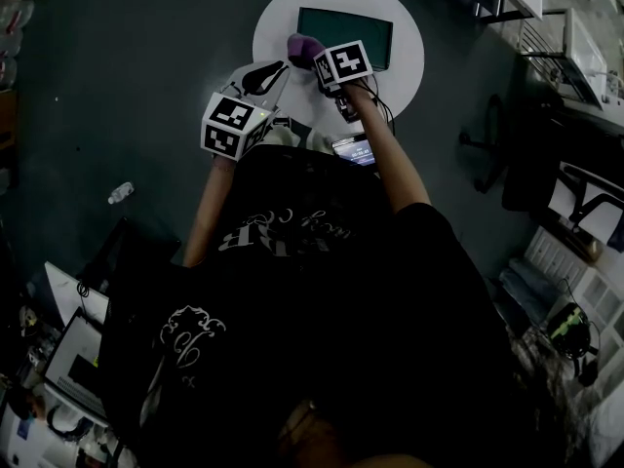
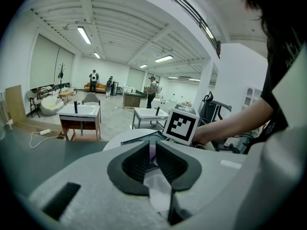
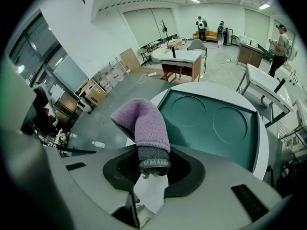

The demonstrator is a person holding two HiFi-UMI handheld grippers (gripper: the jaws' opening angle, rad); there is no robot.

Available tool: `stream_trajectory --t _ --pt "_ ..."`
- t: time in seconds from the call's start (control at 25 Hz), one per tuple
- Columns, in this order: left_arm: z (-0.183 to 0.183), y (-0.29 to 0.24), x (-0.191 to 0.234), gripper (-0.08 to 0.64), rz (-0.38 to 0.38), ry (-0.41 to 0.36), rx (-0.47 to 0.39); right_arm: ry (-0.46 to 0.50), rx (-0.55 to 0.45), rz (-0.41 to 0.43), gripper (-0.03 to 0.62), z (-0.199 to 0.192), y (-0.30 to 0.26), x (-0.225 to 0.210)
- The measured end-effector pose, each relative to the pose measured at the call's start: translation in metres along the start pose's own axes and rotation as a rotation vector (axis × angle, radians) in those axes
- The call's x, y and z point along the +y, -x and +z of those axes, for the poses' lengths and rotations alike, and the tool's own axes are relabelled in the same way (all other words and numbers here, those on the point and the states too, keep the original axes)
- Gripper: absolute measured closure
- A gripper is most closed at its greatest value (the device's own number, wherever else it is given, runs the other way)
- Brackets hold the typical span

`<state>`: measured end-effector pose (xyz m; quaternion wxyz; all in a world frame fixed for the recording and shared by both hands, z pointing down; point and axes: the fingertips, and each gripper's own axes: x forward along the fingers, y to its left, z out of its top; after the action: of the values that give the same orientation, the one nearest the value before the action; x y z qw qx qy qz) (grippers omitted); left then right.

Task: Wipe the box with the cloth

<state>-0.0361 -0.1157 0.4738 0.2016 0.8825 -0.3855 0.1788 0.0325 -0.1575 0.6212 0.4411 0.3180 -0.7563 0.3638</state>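
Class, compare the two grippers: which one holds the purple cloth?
The right gripper: the cloth sticks out from between its jaws. The left gripper has nothing between its jaws.

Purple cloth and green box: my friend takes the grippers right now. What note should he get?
Right gripper: shut on the purple cloth, which sticks out past the jaws.
Left gripper: shut, empty, near the table's edge.
Green box: lies flat on the round white table, just beyond the cloth. The cloth is not on it.
Done: cloth is in the gripper.
Left: bring the cloth onto the box top and wipe it.
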Motion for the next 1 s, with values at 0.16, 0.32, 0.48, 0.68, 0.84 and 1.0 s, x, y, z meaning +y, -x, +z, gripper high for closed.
stream_trajectory --t 0.16,0.32,0.48,0.68,0.84,1.0 --pt "-0.003 0.005 0.003 0.526 -0.009 0.001 0.003 -0.074 -0.003 -0.024 0.491 -0.007 0.004 -0.016" --pt "-0.005 0.003 0.004 0.526 -0.037 -0.011 0.014 -0.111 -0.002 -0.062 0.491 -0.019 0.015 -0.037" --pt "-0.001 -0.005 -0.001 0.526 -0.076 -0.024 0.012 -0.175 -0.014 -0.098 0.491 -0.033 0.029 -0.062" --pt "0.0 -0.018 -0.013 0.526 -0.131 -0.054 0.034 -0.259 -0.031 -0.142 0.491 -0.057 0.047 -0.092" --pt "0.002 -0.028 -0.024 0.526 -0.17 -0.074 0.046 -0.334 -0.049 -0.177 0.491 -0.077 0.063 -0.114" --pt "0.004 -0.036 -0.033 0.526 -0.202 -0.09 0.051 -0.4 -0.065 -0.209 0.491 -0.096 0.077 -0.132"
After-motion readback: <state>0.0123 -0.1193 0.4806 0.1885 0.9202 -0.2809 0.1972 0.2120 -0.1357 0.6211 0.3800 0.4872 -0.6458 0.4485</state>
